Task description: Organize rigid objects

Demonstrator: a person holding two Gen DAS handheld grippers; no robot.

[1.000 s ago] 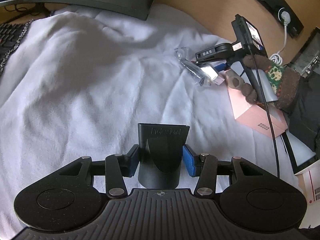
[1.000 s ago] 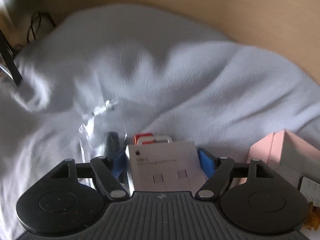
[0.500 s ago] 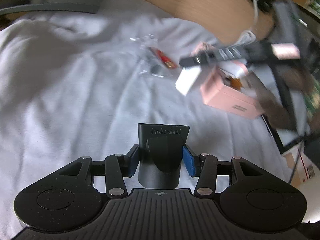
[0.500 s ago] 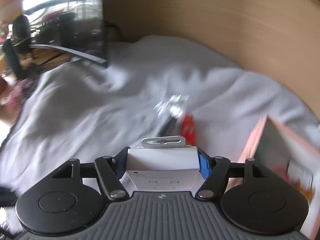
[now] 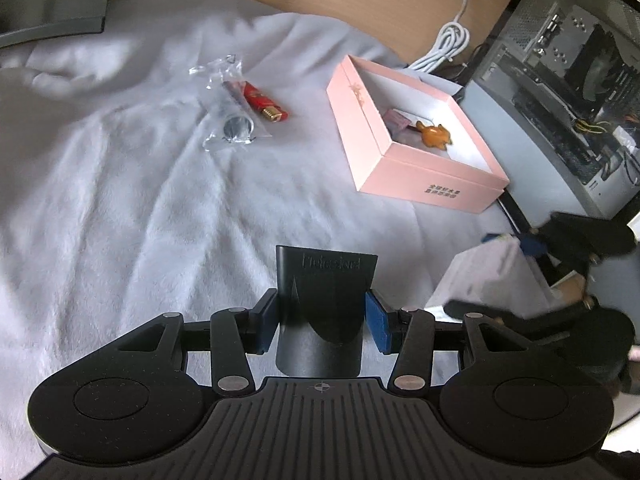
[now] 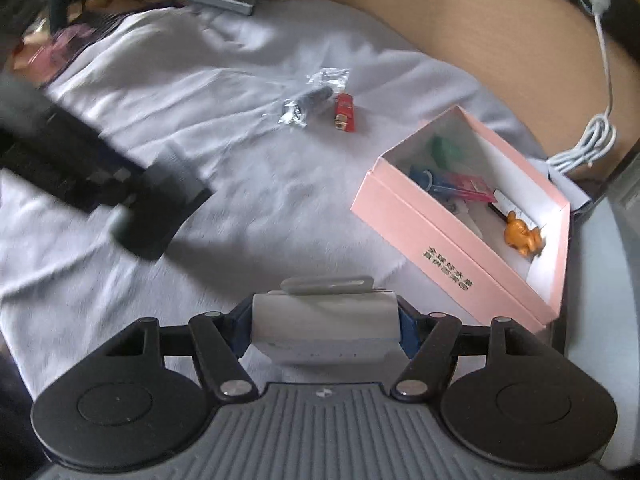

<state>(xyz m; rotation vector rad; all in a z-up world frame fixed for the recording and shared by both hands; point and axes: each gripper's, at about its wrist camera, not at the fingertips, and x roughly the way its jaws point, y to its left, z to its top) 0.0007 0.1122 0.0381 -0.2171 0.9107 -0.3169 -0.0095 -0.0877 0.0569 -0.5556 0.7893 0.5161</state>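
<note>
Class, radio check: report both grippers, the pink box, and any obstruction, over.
Left gripper shut on black plastic nozzle. Right gripper shut on white cardboard packet. Open pink cardboard box ahead, partly filled. Nothing blocking it.

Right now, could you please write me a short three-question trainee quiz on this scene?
1. True or false: the pink box is closed with a lid.
2. What does the left gripper hold? A) red stick B) black nozzle C) white cable
3. Fill in: the right gripper grips a white ____.

Key
1. False: the box is open, with an orange figure and other small things inside.
2. B: the black nozzle sits between its blue pads; the red stick lies on the white cloth beside a clear bag.
3. Carton.
</note>
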